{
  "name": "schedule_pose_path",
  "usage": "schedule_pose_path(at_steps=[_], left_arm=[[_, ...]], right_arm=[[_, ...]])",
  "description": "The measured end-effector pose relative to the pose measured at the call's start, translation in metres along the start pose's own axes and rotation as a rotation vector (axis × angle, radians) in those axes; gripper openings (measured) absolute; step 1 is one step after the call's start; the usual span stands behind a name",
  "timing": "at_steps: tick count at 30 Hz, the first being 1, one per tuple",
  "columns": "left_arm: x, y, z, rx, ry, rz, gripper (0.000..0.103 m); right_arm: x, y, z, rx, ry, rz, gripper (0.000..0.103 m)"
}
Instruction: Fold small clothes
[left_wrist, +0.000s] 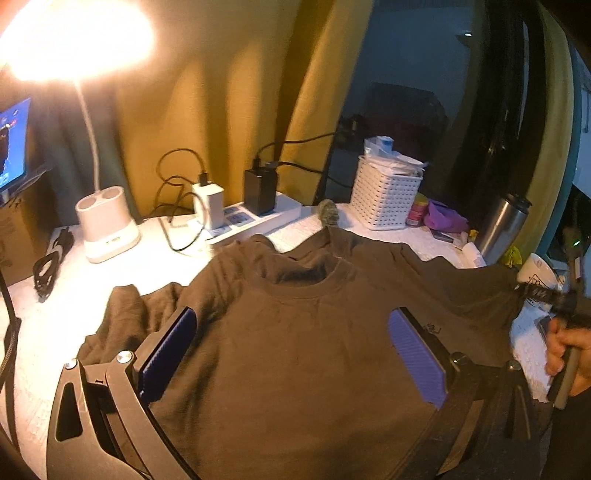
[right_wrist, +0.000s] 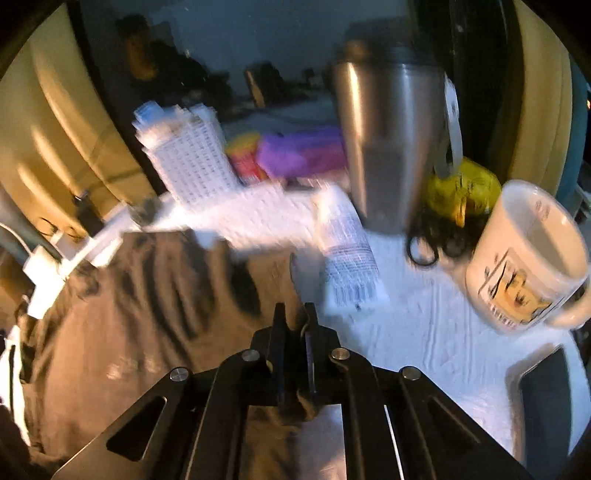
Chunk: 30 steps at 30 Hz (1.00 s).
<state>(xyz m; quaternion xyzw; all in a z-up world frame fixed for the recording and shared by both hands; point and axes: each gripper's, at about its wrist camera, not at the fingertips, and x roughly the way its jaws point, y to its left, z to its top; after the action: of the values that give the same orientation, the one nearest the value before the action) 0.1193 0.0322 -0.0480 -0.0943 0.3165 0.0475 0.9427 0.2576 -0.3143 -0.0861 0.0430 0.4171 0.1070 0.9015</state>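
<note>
I read the left tongs (left_wrist: 291, 354) as standing wide apart: the two purple pads (left_wrist: 417, 358) flank the chest of the brown T-shirt (left_wrist: 295, 332), and neither pad visibly presses the cloth. The shirt lies spread on the white counter (left_wrist: 74, 295), neckline pointing away from the left tongs. Its left sleeve bunches beyond the left pad; the hem is cut off below the tong frame.

The right tongs (right_wrist: 293, 314) are drawn together. A fold of the shirt's edge sits pinched between the two black blades, and cloth hangs out behind them. The right wrist view is heavily motion-blurred, so I cannot resolve how much fabric is caught.

Ahead of the right tongs stands a steel tumbler (right_wrist: 388, 147). To the right of them a white mug (right_wrist: 524, 258) appears tilted by the lens; its printed picture is unreadable. A white tube (right_wrist: 347, 254) lies just ahead, touching or overlapping the shirt edge; I cannot tell which. A white basket (right_wrist: 188, 162) stands ahead and to the left.

In the left wrist view a hand (left_wrist: 569, 350) shows at the right border, gripping a handle, mostly cut off. Beyond the left tongs stand a lamp (left_wrist: 107, 225), whose glare washes out the upper left corner, and a power strip (left_wrist: 255, 218) with chargers.
</note>
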Motion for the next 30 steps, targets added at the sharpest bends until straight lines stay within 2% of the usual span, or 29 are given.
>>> schedule_pose_path(at_steps=[6,10,14,17,21,22,24,25,26,30], left_arm=[[-0.018,0.036,-0.006,-0.054,-0.027,0.018,0.102],[-0.026,0.053,-0.014,-0.081,-0.026,0.015,0.102],[-0.029,0.064,-0.024,-0.096,-0.009,0.009,0.102],[-0.03,0.072,-0.03,-0.11,0.008,0.009,0.102],[-0.032,0.08,-0.039,-0.13,0.03,0.007,0.102],[-0.033,0.081,-0.041,-0.131,0.032,0.009,0.102],[-0.034,0.081,-0.043,-0.129,0.033,0.014,0.102],[-0.036,0.082,-0.044,-0.126,0.033,0.018,0.102],[-0.037,0.082,-0.044,-0.123,0.034,0.024,0.102],[-0.039,0.088,-0.044,-0.113,0.038,0.051,0.102]], right_arm=[[-0.038,0.056,0.008,-0.131,-0.063,0.032,0.008],[-0.036,0.095,-0.004,-0.232,-0.062,0.039,0.008],[-0.013,0.135,-0.036,-0.355,0.016,0.056,0.008],[0.007,0.155,-0.06,-0.402,0.118,0.109,0.008],[0.019,0.169,-0.086,-0.44,0.195,0.151,0.009],[0.019,0.172,-0.091,-0.438,0.204,0.163,0.012],[0.014,0.173,-0.097,-0.439,0.22,0.194,0.033],[0.01,0.173,-0.099,-0.431,0.223,0.22,0.062],[0.008,0.173,-0.1,-0.421,0.221,0.246,0.078],[-0.013,0.167,-0.092,-0.411,0.171,0.298,0.078]])
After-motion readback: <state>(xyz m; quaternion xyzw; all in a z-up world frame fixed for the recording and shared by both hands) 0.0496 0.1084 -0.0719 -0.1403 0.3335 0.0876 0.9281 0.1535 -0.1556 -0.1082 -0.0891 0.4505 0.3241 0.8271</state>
